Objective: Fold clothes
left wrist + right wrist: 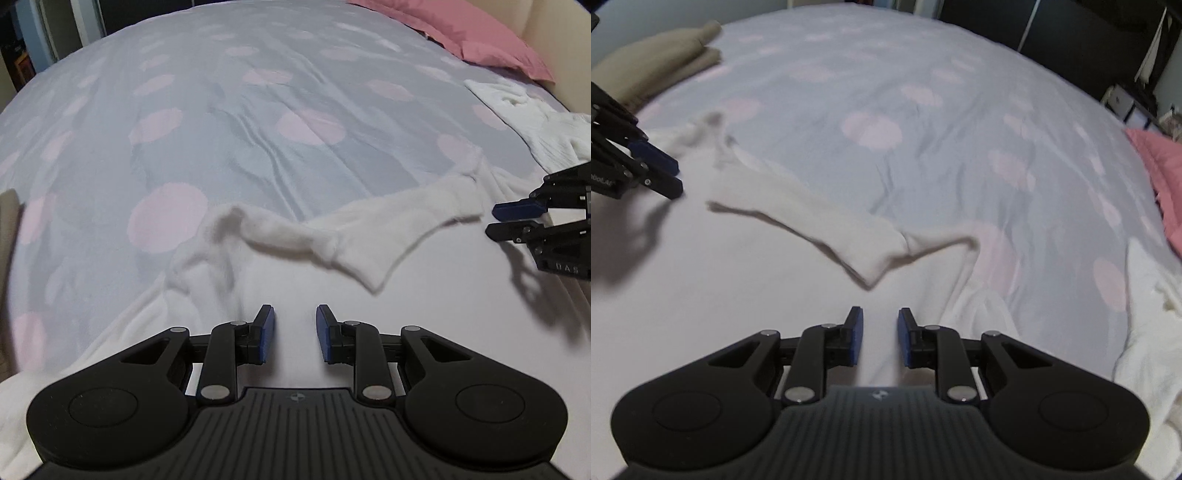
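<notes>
Both claws hover over a white fleece garment [351, 236] spread on a bed with a grey, pink-spotted duvet cover [229, 122]. Left gripper [294, 334] has its blue pads parted with nothing between them, white fabric beneath. Right gripper [881, 336] likewise stands with jaws apart and empty. Just beyond both sets of tips, the garment's far edge is doubled back into a pointed flap. Beyond the garment lie a pink pillow [465, 33], a crumpled white cloth [532, 122] and a beige folded item [657, 66].
</notes>
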`<state>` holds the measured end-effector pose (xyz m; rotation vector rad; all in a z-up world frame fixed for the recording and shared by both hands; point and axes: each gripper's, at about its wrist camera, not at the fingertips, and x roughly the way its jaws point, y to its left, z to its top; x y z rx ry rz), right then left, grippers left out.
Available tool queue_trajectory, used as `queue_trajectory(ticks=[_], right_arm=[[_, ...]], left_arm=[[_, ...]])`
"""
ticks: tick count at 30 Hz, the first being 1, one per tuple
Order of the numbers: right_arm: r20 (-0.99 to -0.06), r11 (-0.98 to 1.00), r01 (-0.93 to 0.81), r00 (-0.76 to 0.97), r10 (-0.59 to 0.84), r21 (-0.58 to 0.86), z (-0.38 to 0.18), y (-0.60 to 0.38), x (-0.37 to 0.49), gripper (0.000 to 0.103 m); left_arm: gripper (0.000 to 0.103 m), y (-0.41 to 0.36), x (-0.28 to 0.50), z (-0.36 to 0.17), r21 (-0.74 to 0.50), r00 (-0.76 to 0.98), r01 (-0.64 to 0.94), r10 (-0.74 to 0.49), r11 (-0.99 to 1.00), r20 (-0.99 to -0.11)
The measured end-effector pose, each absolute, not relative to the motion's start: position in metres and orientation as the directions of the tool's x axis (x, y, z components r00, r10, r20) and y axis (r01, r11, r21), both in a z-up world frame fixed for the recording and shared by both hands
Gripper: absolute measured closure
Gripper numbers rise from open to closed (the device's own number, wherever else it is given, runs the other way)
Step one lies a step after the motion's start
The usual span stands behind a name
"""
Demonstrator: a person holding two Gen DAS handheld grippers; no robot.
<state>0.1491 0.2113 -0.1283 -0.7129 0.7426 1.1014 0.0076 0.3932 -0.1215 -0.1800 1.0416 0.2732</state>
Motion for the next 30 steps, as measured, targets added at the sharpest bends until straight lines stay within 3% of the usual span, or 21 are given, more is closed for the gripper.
queue_trajectory(ticks=[9,15,23,30], right_arm=[[-0.719,0.371,-0.926,0.306,0.623,-0.072,-0.112,0.250,0.168,0.079],[-0.644,0.476,-0.879,0.350,0.680,0.025,-0.079,0.245,0.191,0.070],[-0.704,0.586,-0.808,0.384,0.597,0.057,-0.055,0.185,0.233,0.070],[-0.787,0.644,-0.765,0.403,0.468,-0.008,-0.074,0.109,0.254,0.070]], left_arm=[[0.080,0.412,0.028,-0.121,-0.141,0.597,-0.462,0.190,0.876,-0.779],[0.080,0.437,0.017,-0.109,-0.241,0.622,-0.573,0.223,0.783,-0.751],[0.077,0.429,-0.009,-0.078,-0.118,0.605,-0.519,0.266,0.846,-0.751],[0.077,0.432,-0.048,-0.070,0.007,0.531,-0.522,0.332,0.853,-0.780]])
